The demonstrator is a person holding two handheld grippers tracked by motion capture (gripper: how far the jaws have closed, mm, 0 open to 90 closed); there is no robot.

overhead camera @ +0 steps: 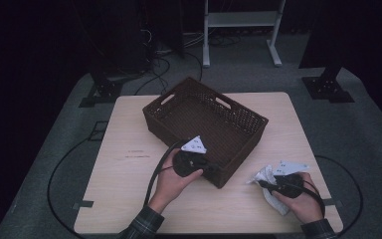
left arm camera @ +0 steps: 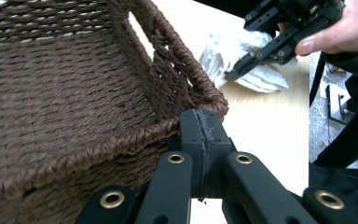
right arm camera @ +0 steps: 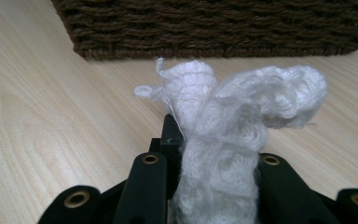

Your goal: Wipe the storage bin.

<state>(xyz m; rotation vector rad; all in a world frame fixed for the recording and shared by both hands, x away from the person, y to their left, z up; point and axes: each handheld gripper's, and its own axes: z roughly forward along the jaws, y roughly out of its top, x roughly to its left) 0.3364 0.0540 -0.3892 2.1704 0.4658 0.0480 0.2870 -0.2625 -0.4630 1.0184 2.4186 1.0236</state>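
Near the surface's (overhead camera: 129, 164) front right corner, we grip a crumpled white cloth (right arm camera: 223, 140) in our right claw (overhead camera: 283, 185), the cloth resting on the wood. Our left claw (left arm camera: 200, 140) is closed on nothing, its tips at the near rim of the brown woven basket (overhead camera: 204, 117), which sits toward the far edge.
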